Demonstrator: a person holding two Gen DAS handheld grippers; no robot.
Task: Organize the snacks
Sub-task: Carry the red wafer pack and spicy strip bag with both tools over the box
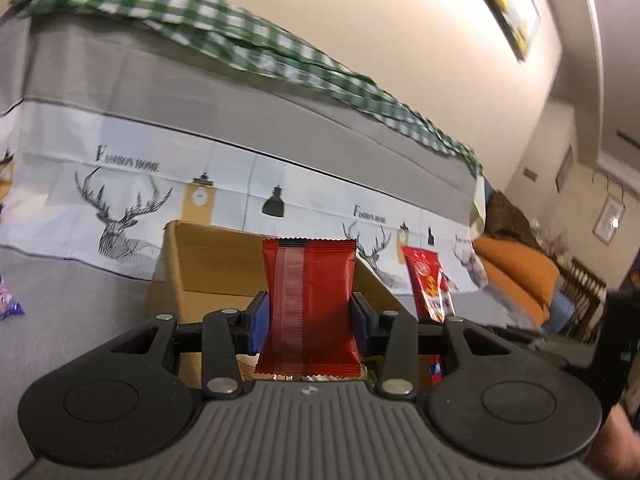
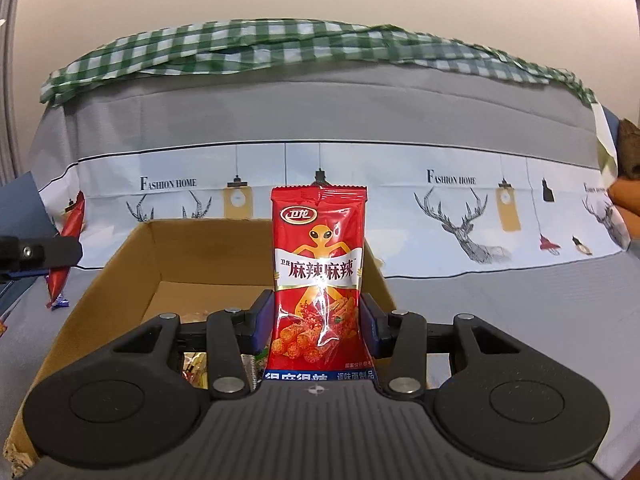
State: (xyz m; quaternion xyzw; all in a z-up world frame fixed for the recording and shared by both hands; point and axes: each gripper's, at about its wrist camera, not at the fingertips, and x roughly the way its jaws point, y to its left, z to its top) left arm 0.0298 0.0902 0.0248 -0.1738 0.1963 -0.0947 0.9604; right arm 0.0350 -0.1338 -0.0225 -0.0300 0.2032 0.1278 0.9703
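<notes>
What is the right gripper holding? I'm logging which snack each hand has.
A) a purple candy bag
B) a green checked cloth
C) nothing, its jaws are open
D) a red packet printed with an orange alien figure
D: in the right wrist view the right gripper is shut on the alien packet, held upright above the cardboard box.

Grey bed (image 2: 500, 320), cardboard box (image 2: 120, 264), purple packet (image 1: 8, 304)

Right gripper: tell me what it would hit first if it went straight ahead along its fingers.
Probably the far wall of the cardboard box. The right gripper, shut on a red spicy snack packet, points over the open box; beyond it hangs the deer-print cloth. Depth is unclear, so it might pass over that wall.
</notes>
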